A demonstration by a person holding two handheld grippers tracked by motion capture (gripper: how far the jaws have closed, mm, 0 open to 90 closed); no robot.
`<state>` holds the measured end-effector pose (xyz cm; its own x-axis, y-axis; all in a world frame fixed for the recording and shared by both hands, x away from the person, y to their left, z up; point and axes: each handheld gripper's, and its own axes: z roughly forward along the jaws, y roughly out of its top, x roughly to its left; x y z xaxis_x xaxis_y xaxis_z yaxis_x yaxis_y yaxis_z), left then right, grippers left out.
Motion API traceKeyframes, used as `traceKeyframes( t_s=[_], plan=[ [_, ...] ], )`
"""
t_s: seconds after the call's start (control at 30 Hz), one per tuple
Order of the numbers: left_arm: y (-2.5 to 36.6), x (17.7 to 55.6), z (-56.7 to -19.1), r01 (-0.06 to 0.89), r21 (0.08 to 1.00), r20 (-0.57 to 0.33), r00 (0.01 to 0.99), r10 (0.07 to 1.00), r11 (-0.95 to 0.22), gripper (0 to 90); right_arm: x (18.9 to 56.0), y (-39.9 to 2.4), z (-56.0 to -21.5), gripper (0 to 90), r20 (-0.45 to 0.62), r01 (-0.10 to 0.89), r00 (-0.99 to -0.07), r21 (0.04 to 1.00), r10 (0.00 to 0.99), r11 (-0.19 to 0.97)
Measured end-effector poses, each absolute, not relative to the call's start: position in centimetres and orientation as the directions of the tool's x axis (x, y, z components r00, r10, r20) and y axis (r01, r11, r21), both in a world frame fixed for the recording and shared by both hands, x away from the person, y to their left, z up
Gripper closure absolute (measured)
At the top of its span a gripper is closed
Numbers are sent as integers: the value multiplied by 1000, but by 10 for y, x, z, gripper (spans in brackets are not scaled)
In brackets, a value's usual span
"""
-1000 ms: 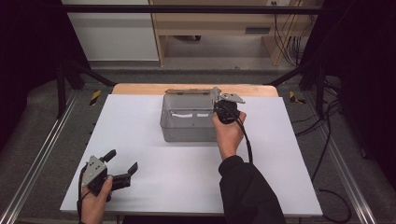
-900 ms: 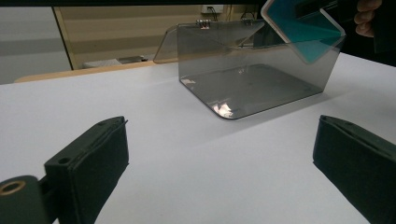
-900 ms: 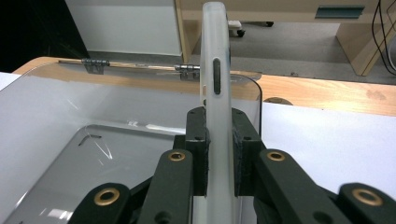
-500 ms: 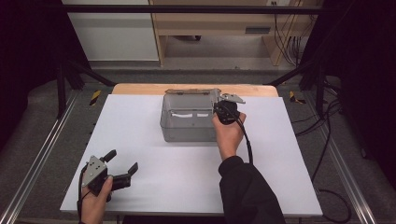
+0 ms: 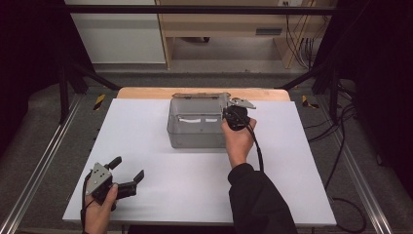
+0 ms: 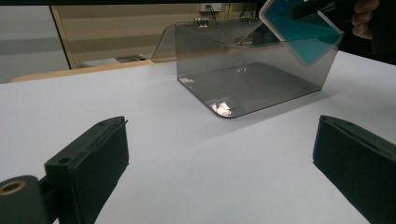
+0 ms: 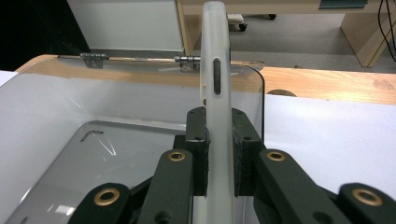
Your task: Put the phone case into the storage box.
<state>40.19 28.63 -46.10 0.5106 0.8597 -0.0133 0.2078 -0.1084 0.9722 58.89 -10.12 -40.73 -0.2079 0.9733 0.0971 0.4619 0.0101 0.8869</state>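
My right tongs point(image 5: 229, 108) are clamped on a slim phone in a pale case point(image 7: 215, 93), gripping it edge-on with its side button facing the right gripper view. In the left gripper view the phone point(image 6: 301, 28) shows a teal face, tilted at the upper right corner of the clear plastic box point(image 5: 197, 124). That box sits toward the far edge of the bench point(image 5: 146, 146), near its middle, with its hinged lid open. My left tongs point(image 5: 127, 176) rest near the bench's near left corner, jaws spread wide, holding nothing. I can read no brand, label or writing anywhere.
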Motion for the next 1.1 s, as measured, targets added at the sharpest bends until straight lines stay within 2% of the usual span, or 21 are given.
traceKeyframes(
  t_s=[1.1],
  plan=[
    [286,402,-461,206,972,-11,513,858,-111,34,584,-95,-415,804,80,444,-184,896,980,10]
  ],
)
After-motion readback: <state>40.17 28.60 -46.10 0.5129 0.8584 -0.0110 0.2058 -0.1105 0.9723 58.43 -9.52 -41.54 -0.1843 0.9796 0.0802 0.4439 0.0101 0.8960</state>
